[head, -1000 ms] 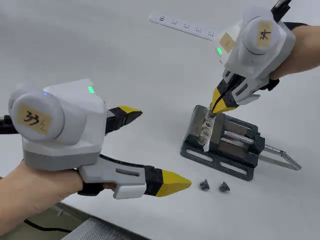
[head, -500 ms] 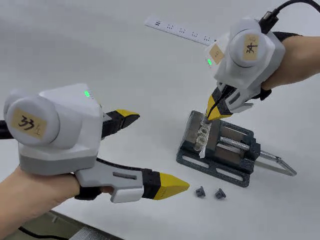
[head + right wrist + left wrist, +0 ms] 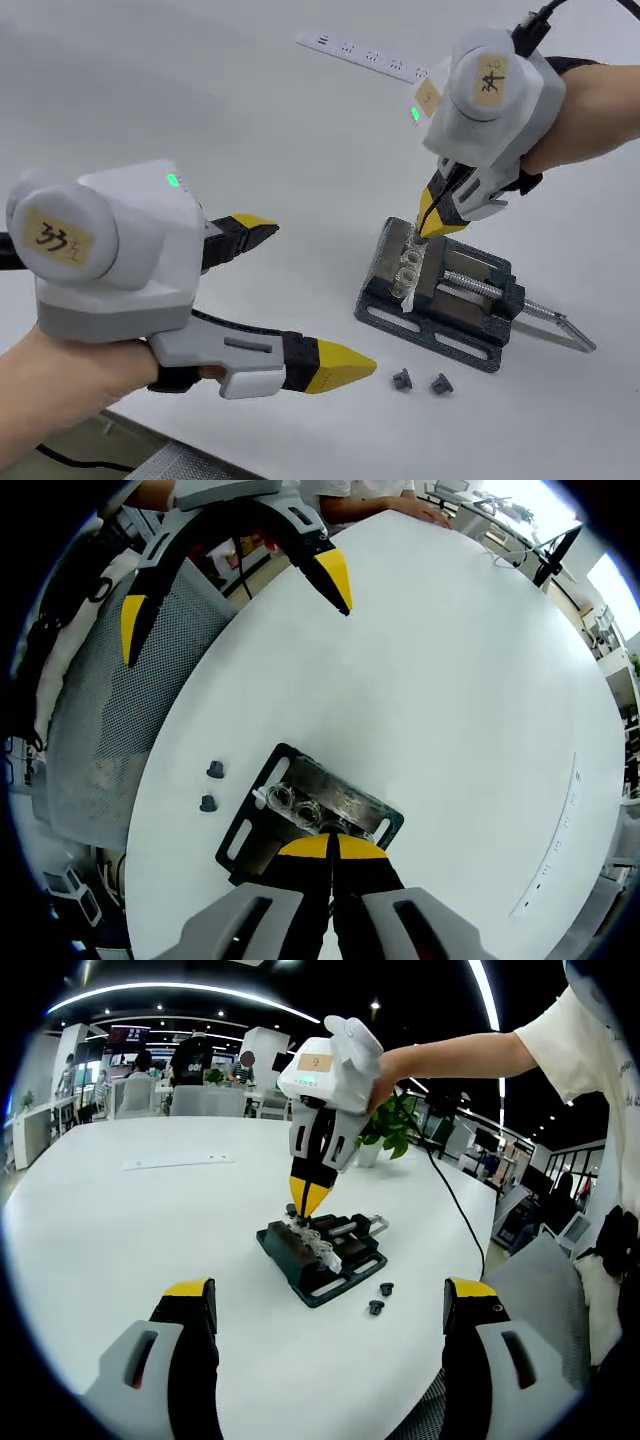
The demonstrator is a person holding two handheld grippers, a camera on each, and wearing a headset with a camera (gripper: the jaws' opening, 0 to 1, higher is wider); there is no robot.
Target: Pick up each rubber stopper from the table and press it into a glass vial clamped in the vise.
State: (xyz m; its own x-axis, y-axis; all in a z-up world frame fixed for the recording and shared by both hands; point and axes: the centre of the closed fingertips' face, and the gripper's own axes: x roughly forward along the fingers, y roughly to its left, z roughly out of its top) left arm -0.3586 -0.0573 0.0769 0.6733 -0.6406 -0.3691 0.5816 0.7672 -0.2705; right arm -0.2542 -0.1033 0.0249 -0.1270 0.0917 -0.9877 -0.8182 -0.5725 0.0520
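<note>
Two loose rubber stoppers [image 3: 402, 379] lie side by side on the white table [image 3: 250, 120], just off the near foot of the vise [image 3: 455, 300]. Set against the vise, they sit where they sat a second ago. The glass vials [image 3: 409, 266] stand upright in a short row, clamped between the vise's jaws.

Right gripper [image 3: 430, 227]: claw pinched together, yellow tips pointing down at the far-end vial of the row. In the right gripper view a small dark bit sits right at the tips (stopper or vial mouth, cannot tell which). Over the last second the tips have kept to that same end of the row. The body now leans a little less and stands more nearly above the tips.

Left gripper [image 3: 316, 298]: claw spread wide with nothing in it. It is held above the table, well apart from the vise on its left, and aimed toward it. No change in spread or place since the earlier frames.

A white power strip [image 3: 365, 55] lies on the table beyond the vise.
</note>
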